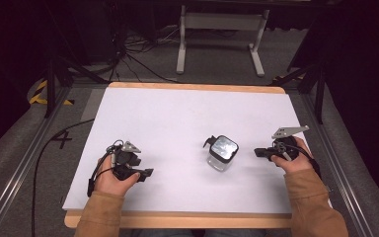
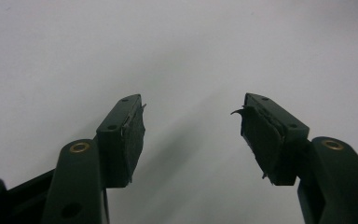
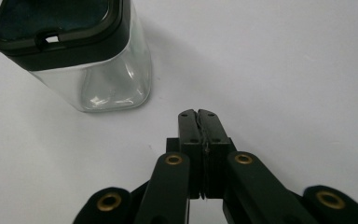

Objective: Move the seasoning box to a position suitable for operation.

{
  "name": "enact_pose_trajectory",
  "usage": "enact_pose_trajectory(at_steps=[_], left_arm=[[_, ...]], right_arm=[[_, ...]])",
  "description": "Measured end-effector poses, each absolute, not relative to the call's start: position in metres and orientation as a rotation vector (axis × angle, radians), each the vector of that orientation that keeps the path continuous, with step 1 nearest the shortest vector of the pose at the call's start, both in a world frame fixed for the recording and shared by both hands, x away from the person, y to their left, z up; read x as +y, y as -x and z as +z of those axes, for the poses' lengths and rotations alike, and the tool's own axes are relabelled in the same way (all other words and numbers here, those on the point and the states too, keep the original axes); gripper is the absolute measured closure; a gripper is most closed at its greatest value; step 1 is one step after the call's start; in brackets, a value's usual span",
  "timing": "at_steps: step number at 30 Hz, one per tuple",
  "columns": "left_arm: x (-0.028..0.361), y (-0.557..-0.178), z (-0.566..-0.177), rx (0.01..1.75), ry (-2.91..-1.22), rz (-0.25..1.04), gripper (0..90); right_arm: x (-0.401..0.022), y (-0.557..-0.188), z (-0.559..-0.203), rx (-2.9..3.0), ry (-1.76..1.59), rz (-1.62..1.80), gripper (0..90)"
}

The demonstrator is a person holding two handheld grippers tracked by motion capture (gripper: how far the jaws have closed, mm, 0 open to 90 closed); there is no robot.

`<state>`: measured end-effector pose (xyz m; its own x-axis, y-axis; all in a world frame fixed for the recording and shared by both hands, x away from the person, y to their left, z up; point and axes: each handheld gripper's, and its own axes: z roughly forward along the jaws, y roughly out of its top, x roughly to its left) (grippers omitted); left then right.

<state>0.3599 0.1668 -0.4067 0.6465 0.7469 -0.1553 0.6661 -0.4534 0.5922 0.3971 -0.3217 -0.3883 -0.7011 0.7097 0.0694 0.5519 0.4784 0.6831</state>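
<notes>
High view: a clear square jar (image 1: 221, 154) with a black lid (image 1: 224, 146) stands near the middle of the white worktop (image 1: 177, 113), between the two grippers and nearer the right one.
Right gripper (image 1: 257, 152): held low just beside the jar, aimed at it; in the right gripper view its fingers (image 3: 189, 122) are pressed together with nothing between them.
Left gripper (image 1: 148, 174): well apart from the jar, resting by the near edge; in the left gripper view its fingers (image 2: 126, 133) are spread wide over bare worktop.
Jar's long axis: upright, base on the worktop, lid facing up; a small black tab (image 1: 208, 142) juts from the lid toward the far left.
Lid detail: the right gripper view shows a small slot (image 3: 51, 39) in the lid's rim.
Step in hand, as I judge it: reaching for the jar with the right gripper.
Doing it well: spread the fingers before closing in, square them to two flat glass walls below the lid, and squeeze gently; the glass looks slippery and light, so a push with shut fingers could tip or slide it.
Left gripper's use: ready to steady the jar or take the lid.
</notes>
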Motion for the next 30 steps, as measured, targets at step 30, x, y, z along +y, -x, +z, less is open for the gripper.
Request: enact_pose_trajectory(at_steps=[30], left_arm=[[0.175,-0.329,-0.399,1.046,-2.213,0.198,38.9]], right_arm=[[-0.279,-0.423,-0.404,2.605,-0.908,1.125,90.0]])
